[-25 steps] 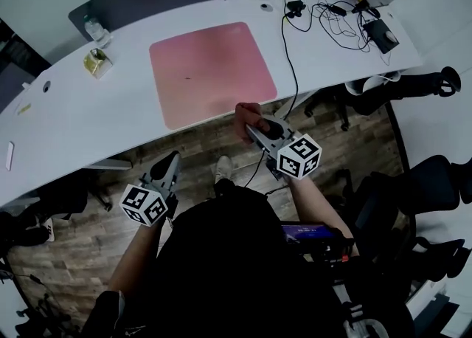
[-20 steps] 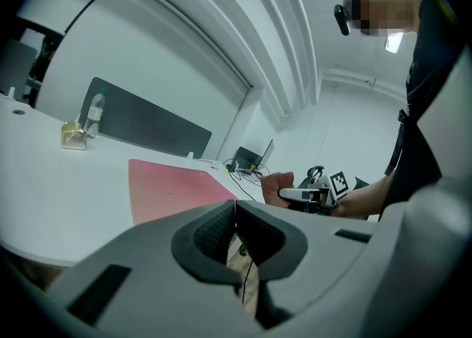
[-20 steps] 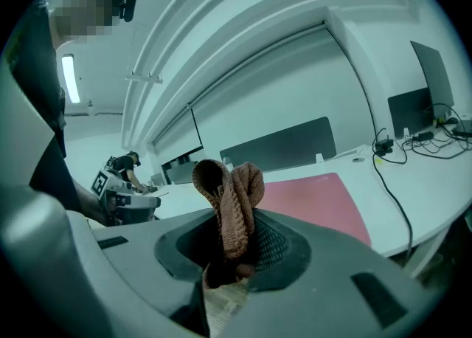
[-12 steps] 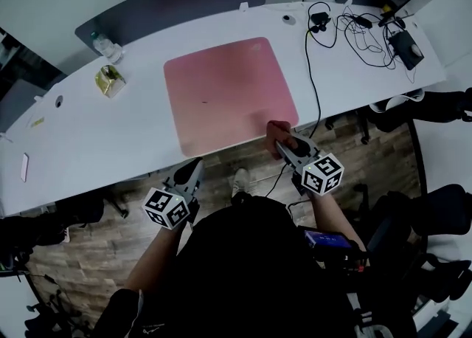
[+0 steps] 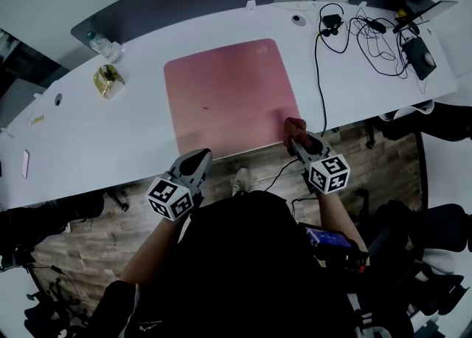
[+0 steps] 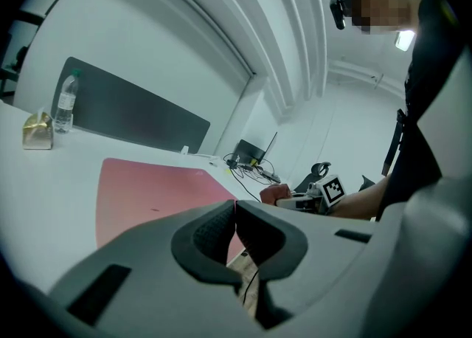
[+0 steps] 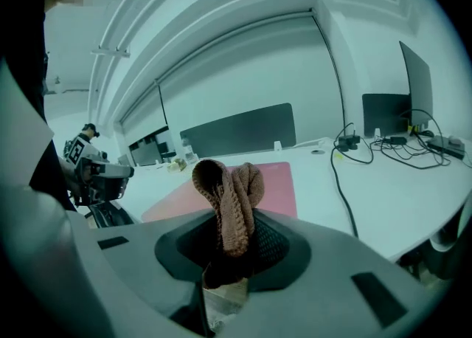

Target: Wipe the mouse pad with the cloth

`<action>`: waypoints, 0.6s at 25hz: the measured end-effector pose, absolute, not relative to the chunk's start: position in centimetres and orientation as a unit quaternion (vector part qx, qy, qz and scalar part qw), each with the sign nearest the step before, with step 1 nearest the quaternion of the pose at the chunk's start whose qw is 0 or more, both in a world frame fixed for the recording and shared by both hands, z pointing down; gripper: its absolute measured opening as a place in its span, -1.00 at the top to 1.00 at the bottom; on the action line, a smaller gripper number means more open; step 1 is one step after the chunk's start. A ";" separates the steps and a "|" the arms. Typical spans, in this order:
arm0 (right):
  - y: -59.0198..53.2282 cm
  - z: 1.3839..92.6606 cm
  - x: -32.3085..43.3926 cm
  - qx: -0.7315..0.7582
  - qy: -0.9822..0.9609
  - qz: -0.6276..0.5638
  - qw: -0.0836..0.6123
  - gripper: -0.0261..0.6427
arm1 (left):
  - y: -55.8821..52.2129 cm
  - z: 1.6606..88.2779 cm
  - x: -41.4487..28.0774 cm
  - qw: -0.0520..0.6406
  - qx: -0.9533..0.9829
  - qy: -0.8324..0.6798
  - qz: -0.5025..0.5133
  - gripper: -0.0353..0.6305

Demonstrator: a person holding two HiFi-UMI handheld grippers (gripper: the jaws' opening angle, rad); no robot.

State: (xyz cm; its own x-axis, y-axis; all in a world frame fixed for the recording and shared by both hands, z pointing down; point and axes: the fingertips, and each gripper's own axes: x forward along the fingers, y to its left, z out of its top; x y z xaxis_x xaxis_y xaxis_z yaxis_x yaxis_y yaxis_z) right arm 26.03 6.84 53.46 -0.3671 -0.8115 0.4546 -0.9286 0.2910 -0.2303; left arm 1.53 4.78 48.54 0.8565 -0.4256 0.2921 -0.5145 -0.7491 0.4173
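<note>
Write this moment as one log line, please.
right tongs: shut on cloth | left tongs: shut, empty | cloth: at mouse pad's near right corner | wipe: not visibly started

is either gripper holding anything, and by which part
The right gripper is shut on the cloth, pinching its bunched lower part; the folded top sticks up above the jaws. The left gripper has its jaws together with nothing between them.

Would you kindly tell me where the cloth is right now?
In the head view, the cloth is clamped in the right gripper at the mouse pad's near right corner, just left of the black cable.
</note>
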 end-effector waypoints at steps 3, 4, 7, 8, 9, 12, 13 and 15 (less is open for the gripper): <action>6.1 54.1 27.9 0.563 -0.780 0.234 0.138 0.58 | 4.2 48.7 2.1 0.248 0.930 -0.253 0.096 0.87; 6.0 54.3 28.4 0.567 -0.776 0.234 0.145 0.58 | 3.9 48.7 2.3 0.248 0.930 -0.253 0.098 0.87; 5.6 55.3 29.9 0.571 -0.767 0.235 0.175 0.58 | 3.2 48.7 2.7 0.247 0.929 -0.256 0.103 0.87; 5.4 55.6 30.4 0.573 -0.763 0.238 0.184 0.58 | 3.0 48.7 2.8 0.246 0.929 -0.256 0.105 0.87; 5.3 55.9 31.0 0.576 -0.757 0.240 0.192 0.58 | 2.9 48.7 3.0 0.245 0.929 -0.256 0.107 0.87; 5.0 56.6 32.7 0.583 -0.742 0.241 0.229 0.58 | 2.3 48.5 3.3 0.239 0.929 -0.260 0.111 0.87; 4.9 56.9 33.2 0.583 -0.737 0.240 0.242 0.58 | 2.3 48.5 3.2 0.239 0.928 -0.262 0.111 0.87; 4.7 57.4 34.1 0.584 -0.730 0.236 0.266 0.58 | 2.3 48.4 3.1 0.240 0.927 -0.267 0.112 0.87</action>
State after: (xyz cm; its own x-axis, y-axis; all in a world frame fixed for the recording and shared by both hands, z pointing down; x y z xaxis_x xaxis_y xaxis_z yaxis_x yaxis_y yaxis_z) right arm 34.07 4.67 57.38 -0.1763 -0.7272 0.6633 -0.9780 0.2059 -0.0342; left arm 3.06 2.33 48.44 0.8325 -0.4412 0.3351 -0.5483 -0.7427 0.3844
